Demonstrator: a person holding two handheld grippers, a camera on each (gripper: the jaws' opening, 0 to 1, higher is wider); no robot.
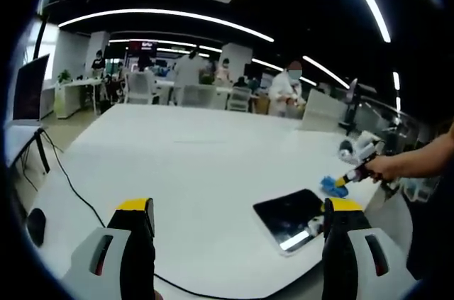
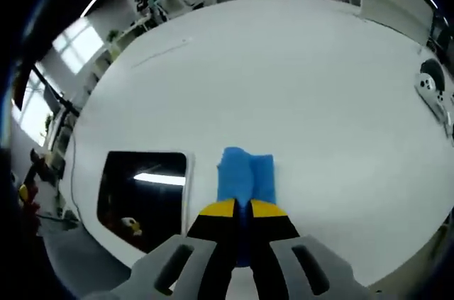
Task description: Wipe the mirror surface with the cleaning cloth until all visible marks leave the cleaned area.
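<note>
The right gripper (image 2: 241, 209) is clamped on the blue cloth (image 2: 245, 174), jaws nearly together, and the cloth lies on the white bench (image 2: 298, 80) just beside the mirror (image 2: 145, 197), not on its glass. The mirror lies flat near the bench edge, reflecting a ceiling light. The left gripper (image 1: 237, 216) hangs above the bench with its jaws wide apart and nothing between them. A black cable (image 1: 71, 186) trails across the bench
</note>
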